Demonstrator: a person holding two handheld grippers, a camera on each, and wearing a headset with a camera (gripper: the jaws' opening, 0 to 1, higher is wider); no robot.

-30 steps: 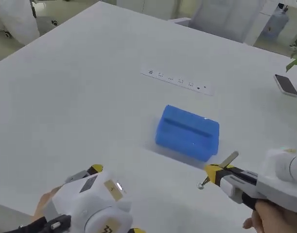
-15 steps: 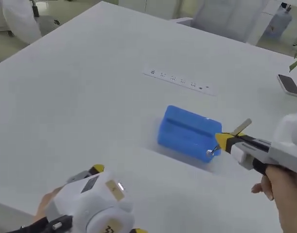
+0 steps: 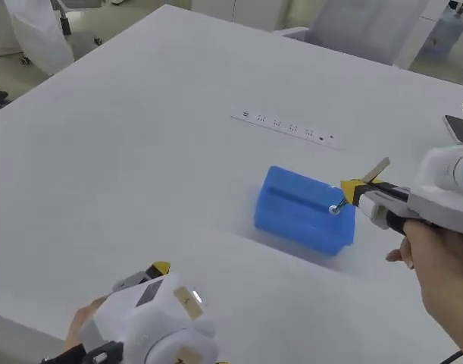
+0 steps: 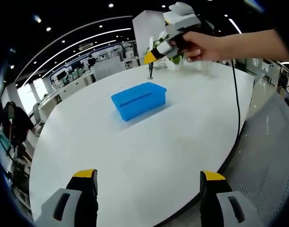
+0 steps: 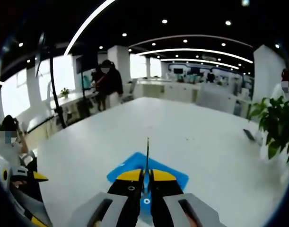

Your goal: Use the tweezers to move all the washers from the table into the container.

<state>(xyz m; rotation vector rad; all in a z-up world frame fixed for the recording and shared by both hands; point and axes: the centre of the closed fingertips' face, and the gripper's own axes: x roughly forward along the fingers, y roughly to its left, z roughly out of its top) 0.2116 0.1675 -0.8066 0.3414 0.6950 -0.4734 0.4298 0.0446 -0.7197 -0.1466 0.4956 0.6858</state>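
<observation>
The right tongs (image 3: pixel 352 189), clamped on the tweezers (image 3: pixel 376 170), point them leftward and down, with what looks like a washer (image 3: pixel 335 209) at the tip over the right end of the blue container (image 3: pixel 295 208) on the tabletop (image 3: pixel 140 152), while the left tongs (image 4: pixel 149 176) hang apart, near left.

- We can read no word, number or brand anywhere.
- The socket strip (image 3: pixel 286 127) on the table (image 3: pixel 140 152) bears small dark marks, too small for us to read.
- A pale label (image 3: pixel 187 297) on the body of the left gripper (image 4: pixel 149 176) is blurred; we make out no letters.
</observation>
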